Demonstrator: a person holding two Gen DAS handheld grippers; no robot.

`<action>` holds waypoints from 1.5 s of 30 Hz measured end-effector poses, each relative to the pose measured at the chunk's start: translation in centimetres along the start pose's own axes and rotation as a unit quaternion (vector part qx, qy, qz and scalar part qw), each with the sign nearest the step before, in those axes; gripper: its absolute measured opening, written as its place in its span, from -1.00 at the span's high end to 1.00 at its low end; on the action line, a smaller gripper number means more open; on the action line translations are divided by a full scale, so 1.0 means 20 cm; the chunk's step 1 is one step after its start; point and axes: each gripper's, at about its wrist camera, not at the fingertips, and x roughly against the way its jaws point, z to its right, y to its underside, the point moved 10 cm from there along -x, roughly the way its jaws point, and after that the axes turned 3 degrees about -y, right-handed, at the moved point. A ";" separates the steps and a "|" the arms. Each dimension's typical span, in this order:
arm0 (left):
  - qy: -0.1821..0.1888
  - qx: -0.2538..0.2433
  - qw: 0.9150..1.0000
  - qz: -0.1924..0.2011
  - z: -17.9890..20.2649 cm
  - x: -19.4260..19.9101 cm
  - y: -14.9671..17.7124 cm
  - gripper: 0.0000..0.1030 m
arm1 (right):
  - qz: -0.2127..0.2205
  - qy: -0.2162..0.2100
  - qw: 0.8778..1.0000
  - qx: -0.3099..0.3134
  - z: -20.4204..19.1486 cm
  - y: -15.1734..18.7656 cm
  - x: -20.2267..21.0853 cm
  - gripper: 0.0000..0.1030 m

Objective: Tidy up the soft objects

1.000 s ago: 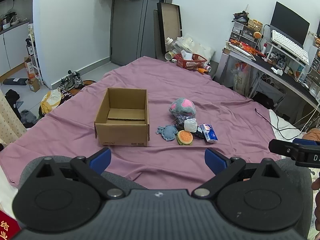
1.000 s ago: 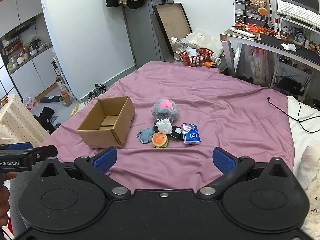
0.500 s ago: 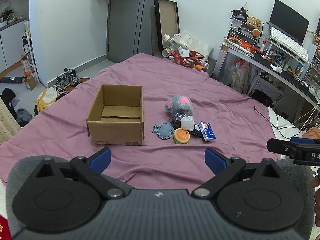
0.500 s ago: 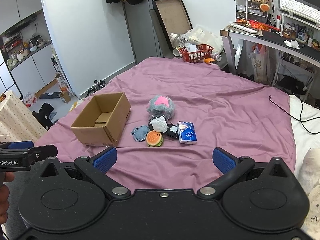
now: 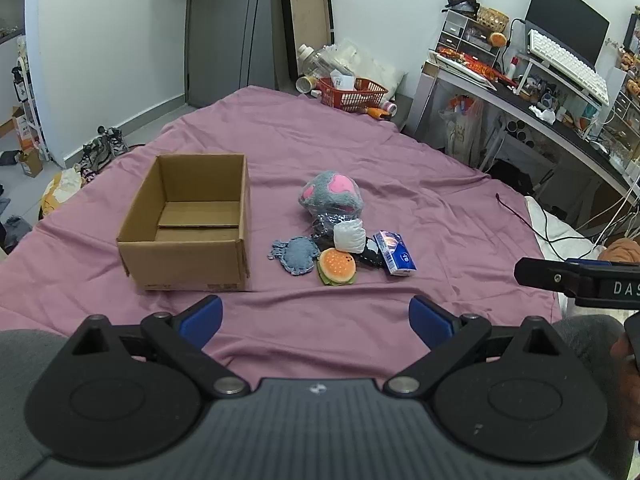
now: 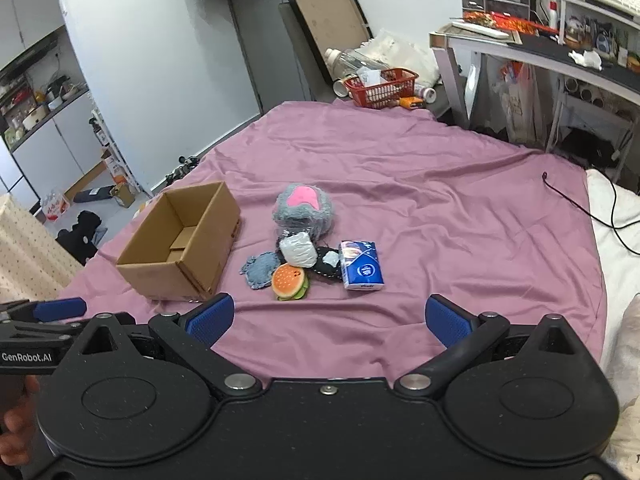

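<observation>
On the purple bedsheet (image 5: 360, 140), toward the bed's middle, sits an open cardboard box (image 5: 188, 236), empty. Just beside it, on the side nearer the desk edge, lies a cluster of soft things: a grey-and-pink plush paw (image 5: 331, 194), a white pouch (image 5: 349, 236), a blue knitted piece (image 5: 294, 254), a burger toy (image 5: 337, 267) and a blue tissue pack (image 5: 395, 253), mostly touching one another. The left gripper (image 5: 316, 316) and right gripper (image 6: 326, 318) hover near the bed's near edge, both with fingers spread wide and holding nothing.
</observation>
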 end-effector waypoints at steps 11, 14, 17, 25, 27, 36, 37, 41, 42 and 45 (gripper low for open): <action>-0.010 0.003 1.000 -0.029 0.04 -0.19 -0.04 -0.92 | -0.018 -0.018 0.999 -0.046 0.13 -0.03 -0.14 -1.00; -0.015 0.008 0.999 -0.035 0.03 -0.24 -0.05 -0.92 | -0.017 0.005 0.999 -0.044 0.19 -0.04 -0.18 -1.00; -0.020 0.008 0.999 -0.045 0.03 -0.30 -0.06 -0.92 | -0.020 0.007 0.998 -0.061 0.23 -0.05 -0.22 -1.00; -0.017 0.021 0.997 -0.068 0.04 -0.45 -0.06 -0.90 | -0.034 0.021 0.994 -0.106 0.34 -0.07 -0.34 -1.00; -0.014 0.032 0.997 -0.073 0.04 -0.48 -0.07 -0.88 | -0.036 0.018 0.992 -0.119 0.37 -0.07 -0.37 -0.99; -0.006 0.044 0.996 -0.083 0.08 -0.66 -0.10 -0.77 | -0.047 0.010 0.986 -0.158 0.42 -0.11 -0.53 -0.98; -0.005 0.045 0.995 -0.086 0.08 -0.68 -0.11 -0.77 | -0.048 0.011 0.986 -0.160 0.41 -0.12 -0.55 -0.97; -0.005 0.046 0.995 -0.091 0.10 -0.77 -0.11 -0.71 | -0.057 0.005 0.984 -0.166 0.40 -0.13 -0.64 -0.96; -0.005 0.048 0.995 -0.093 0.10 -0.79 -0.11 -0.68 | -0.060 0.003 0.984 -0.168 0.40 -0.13 -0.66 -0.95; -0.007 0.056 0.993 -0.100 0.11 -0.86 -0.10 -0.60 | -0.073 -0.004 0.982 -0.172 0.39 -0.12 -0.74 -0.88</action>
